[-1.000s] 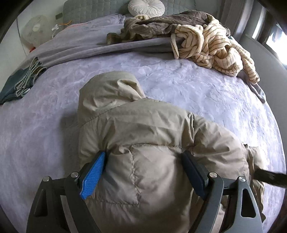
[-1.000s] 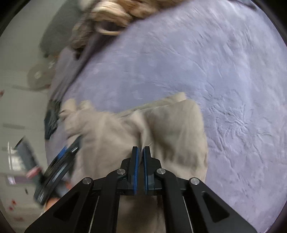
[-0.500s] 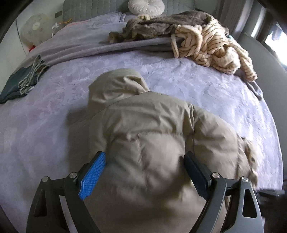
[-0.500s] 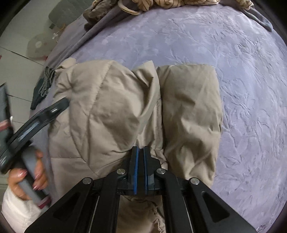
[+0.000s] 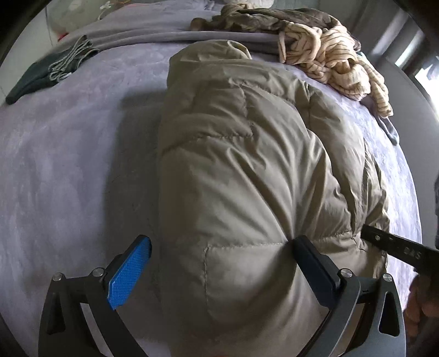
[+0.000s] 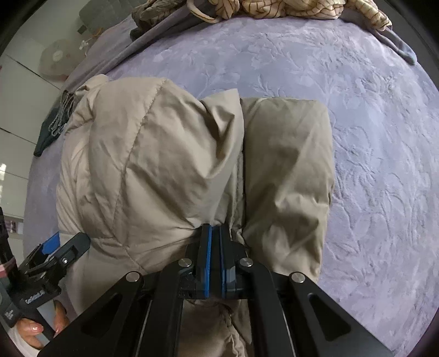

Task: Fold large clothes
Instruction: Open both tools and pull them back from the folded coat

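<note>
A beige padded hooded jacket (image 5: 247, 178) lies bunched on the lilac bedspread (image 5: 68, 164), hood toward the pillows. My left gripper (image 5: 223, 241) straddles its near end and its jaws are opening. The blue pad (image 5: 129, 274) stands clear of the cloth while the other finger still touches it. In the right wrist view the jacket (image 6: 153, 164) shows a folded panel beside its main bulk. My right gripper (image 6: 215, 228) pinches a fold where creases meet, its jaws just starting to part. The left gripper (image 6: 63, 247) shows at the lower left, held by a hand (image 6: 35, 326).
A cream striped garment (image 5: 337, 63) and a brown one (image 5: 263, 22) are heaped at the head of the bed. A dark green garment (image 5: 41, 74) lies at the far left edge. A white fan (image 6: 56, 59) stands beyond the bed. Bare bedspread (image 6: 370, 164) lies right of the jacket.
The left gripper has slid along the jacket toward the hood and spread wider, its blue pad coming off the cloth. The right gripper swung over the jacket, then stayed pinched at the fold.
</note>
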Tool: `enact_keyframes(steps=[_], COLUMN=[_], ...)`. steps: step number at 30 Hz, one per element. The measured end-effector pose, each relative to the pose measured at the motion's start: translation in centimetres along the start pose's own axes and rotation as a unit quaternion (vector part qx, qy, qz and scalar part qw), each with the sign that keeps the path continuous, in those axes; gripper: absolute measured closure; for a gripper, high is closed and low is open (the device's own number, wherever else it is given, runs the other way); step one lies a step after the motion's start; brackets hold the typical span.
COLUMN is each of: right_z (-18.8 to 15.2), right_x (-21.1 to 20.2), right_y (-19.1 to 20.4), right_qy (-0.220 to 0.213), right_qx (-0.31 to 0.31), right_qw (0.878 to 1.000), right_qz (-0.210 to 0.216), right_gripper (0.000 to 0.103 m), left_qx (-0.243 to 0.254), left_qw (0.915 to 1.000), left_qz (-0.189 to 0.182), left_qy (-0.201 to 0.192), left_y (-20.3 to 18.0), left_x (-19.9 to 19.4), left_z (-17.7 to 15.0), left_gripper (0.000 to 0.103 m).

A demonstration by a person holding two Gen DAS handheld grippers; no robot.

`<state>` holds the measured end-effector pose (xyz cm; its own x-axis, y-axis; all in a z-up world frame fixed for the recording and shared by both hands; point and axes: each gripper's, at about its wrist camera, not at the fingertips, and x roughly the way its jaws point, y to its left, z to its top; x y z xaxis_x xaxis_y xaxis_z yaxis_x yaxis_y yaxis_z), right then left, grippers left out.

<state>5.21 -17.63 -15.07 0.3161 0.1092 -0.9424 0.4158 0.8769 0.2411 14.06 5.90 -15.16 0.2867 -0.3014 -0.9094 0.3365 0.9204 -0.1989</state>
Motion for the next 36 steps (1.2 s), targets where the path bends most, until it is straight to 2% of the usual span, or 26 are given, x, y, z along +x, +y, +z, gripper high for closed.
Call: enact_keyframes(steps=[7, 11, 13, 16, 22, 30, 32, 36], right_z=[-2.5, -4.9, -6.2, -7.7, -8.4, -8.4, -8.8, -9.8], right_x=[-4.3, -6.9, -6.8, -5.7, -4.3, -6.8, -7.4, -8.3], right_y=[0.8, 1.7, 2.4, 2.8, 1.5, 1.3, 1.4, 1.3], right_qy=[-0.017, -0.036, -0.025, 0.002, 0.029, 0.023, 0.02, 0.014], right_qx=[-0.009, -0.016, -0.029, -0.038, 0.006, 0.01, 0.013, 0.018], right_qw=[1.0, 0.999, 0.998, 0.999, 0.999, 1.0, 1.0, 1.0], right_qz=[0.01, 0.037, 0.046, 0.035, 0.016, 0.015, 0.013, 0.009], right_gripper=[0.094, 0.093, 0.091, 0.082, 0.081, 0.079, 0.073, 0.071], left_qx=[0.018, 0.017, 0.015, 0.016, 0.023, 0.029, 0.036, 0.051], left_qw=[0.9994, 0.9992, 0.9992, 0.9991, 0.9986, 0.9981, 0.9975, 0.9963], left_qz=[0.03, 0.035, 0.035, 0.035, 0.041, 0.048, 0.059, 0.068], left_qy=[0.006, 0.008, 0.011, 0.017, 0.024, 0.023, 0.017, 0.014], left_y=[-0.1, -0.1, -0.1, -0.2, -0.2, 0.0, -0.1, -0.5], left_x=[-1.7, -2.6, -2.9, -3.3, -4.2, -5.7, -6.2, -7.1], left_z=[-0.7, -1.6, -2.1, -2.8, -3.5, -4.4, -4.7, -5.4], left_gripper=[0.0, 0.0, 0.0, 0.0, 0.0, 0.0, 0.0, 0.0])
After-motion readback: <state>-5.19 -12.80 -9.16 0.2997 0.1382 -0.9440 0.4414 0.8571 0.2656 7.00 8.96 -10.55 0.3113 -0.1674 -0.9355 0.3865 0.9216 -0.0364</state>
